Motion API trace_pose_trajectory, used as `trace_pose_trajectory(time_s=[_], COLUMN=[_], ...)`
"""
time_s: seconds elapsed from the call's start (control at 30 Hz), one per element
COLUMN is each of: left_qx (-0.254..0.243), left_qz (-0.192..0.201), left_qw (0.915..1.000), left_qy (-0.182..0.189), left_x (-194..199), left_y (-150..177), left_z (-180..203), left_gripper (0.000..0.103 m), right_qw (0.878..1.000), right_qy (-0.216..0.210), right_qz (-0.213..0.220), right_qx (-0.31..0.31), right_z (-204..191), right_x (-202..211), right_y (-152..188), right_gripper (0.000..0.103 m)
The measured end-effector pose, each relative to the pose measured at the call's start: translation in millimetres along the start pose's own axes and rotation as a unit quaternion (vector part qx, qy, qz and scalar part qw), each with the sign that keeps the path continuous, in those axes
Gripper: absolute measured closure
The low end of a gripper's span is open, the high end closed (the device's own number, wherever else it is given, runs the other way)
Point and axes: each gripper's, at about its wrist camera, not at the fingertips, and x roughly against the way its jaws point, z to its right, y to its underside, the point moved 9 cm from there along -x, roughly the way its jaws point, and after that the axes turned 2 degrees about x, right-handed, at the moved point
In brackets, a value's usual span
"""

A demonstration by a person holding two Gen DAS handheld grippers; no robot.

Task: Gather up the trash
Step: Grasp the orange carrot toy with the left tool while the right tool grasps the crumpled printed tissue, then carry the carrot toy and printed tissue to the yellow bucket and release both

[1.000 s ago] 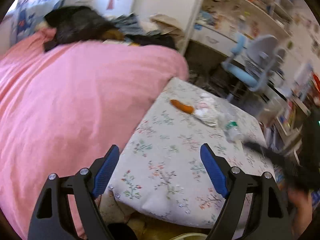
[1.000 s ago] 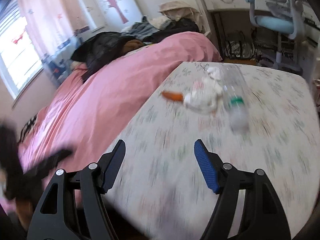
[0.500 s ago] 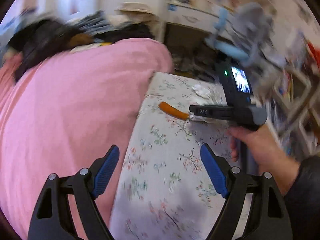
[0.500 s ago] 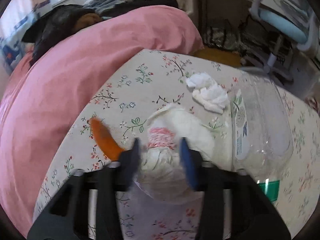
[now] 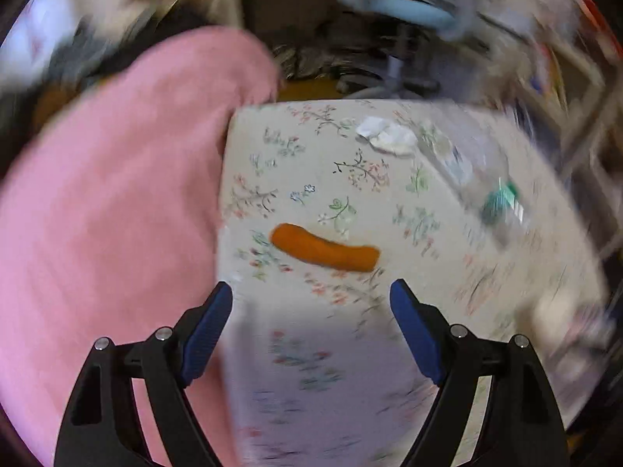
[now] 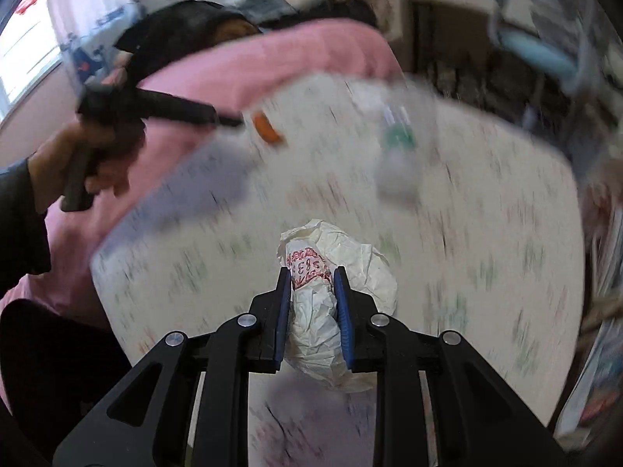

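Note:
A floral-cloth table [image 5: 311,350] carries the trash. My right gripper [image 6: 311,272] is closing, its blue pads pressed on a crumpled white paper wrapper [image 6: 366,264] with red print, held above the cloth. My left gripper [image 5: 310,286] is open and tilted down, with an orange sausage-shaped piece [image 5: 325,253] lying just beyond its fingertips. Farther back lie a crumpled white tissue [image 5: 389,138] and a clear plastic bottle [image 5: 479,183] with a green band. The right wrist view also shows, blurred, the orange piece [image 6: 266,130], the bottle [image 6: 397,144] and a hand [image 6: 70,155] holding the left gripper.
A pink bedcover [image 5: 117,194] presses against the table's left edge, with dark clothes [image 6: 187,35] piled on it. A blue desk chair [image 5: 401,11] and cluttered shelves [image 5: 553,70] stand behind the table. Both views are motion-blurred.
My right gripper closed on the paper wrapper and pulled it back from the bottle and orange piece. My left gripper swung in over the table toward the orange piece, still open.

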Motion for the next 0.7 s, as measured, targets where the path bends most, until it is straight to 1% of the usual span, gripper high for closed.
trace_pose_trajectory(time_s=[0.03,0.07,0.13,0.17,0.2,0.23,0.27,0.3,0.33,0.37,0.4,0.43,0.47,0.5,0.53,0.57,0.6,0.67,0.7], left_qx=[0.023,0.043,0.092,0.113,0.13,0.138,0.143,0.144,0.14,0.129,0.12,0.116,0.113,0.115,0.125,0.129,0.127,0.121,0.119], left_qz=[0.005,0.009,0.006,0.003,-0.005,-0.013,-0.023,-0.024,-0.014,-0.007,0.001,0.011,0.017,0.022,0.027,0.032,0.04,0.056,0.066], left_qw=[0.9997,0.9989,0.9955,0.9932,0.9906,0.9888,0.9866,0.9856,0.9846,0.9836,0.9839,0.9851,0.9863,0.9876,0.989,0.9893,0.9896,0.9906,0.9905], left_qy=[-0.01,-0.018,-0.02,-0.028,-0.041,-0.056,-0.075,-0.085,-0.104,-0.126,-0.132,-0.126,-0.119,-0.105,-0.075,-0.06,-0.054,-0.03,-0.017], left_x=[-2,-4,-12,-16,-24,-29,-37,-41,-41,-42,-43,-42,-42,-39,-34,-32,-20,-3,13], left_y=[-1,-2,-3,-3,-4,-3,-1,-2,-3,-4,-5,-6,-5,-3,1,2,8,15,22], left_z=[-1,-2,0,0,1,2,3,4,4,5,7,10,12,15,19,20,22,31,36], left_gripper=[0.024,0.024,0.024,0.025,0.03,0.034,0.041,0.045,0.049,0.068,0.078,0.083,0.086,0.088,0.088,0.089,0.089,0.089,0.089], right_qw=[1.0,1.0,1.0,1.0,1.0,1.0,1.0,1.0,0.999,0.999,0.999,0.999,0.999,0.998,0.998,0.998,0.999,0.999,0.999], right_qy=[-0.005,-0.005,0.002,0.0,-0.006,-0.008,-0.009,-0.009,-0.011,-0.013,-0.013,-0.013,-0.012,-0.005,-0.003,-0.008,-0.013,-0.024,-0.029], right_qz=[-0.009,-0.011,-0.012,-0.013,-0.015,-0.018,-0.019,-0.019,-0.023,-0.028,-0.027,-0.03,-0.031,-0.028,-0.027,-0.025,-0.022,-0.012,-0.006], right_qx=[-0.009,-0.005,0.019,0.021,0.018,0.016,0.017,0.019,0.021,0.024,0.025,0.031,0.038,0.05,0.054,0.051,0.047,0.036,0.031], right_z=[4,3,-2,-4,-5,-5,-5,-5,-5,-5,-6,-7,-9,-11,-11,-11,-11,-10,-11], right_x=[-5,-7,-9,-8,-9,-10,-9,-8,-9,-10,-9,-11,-14,-15,-16,-15,-13,-6,-2], right_y=[6,7,9,9,10,12,13,14,15,18,22,24,24,24,24,23,22,19,17], right_gripper=[0.082,0.081,0.08,0.079,0.078,0.078,0.076,0.073,0.071,0.069,0.069,0.069,0.069,0.072,0.076,0.079,0.082,0.083,0.083])
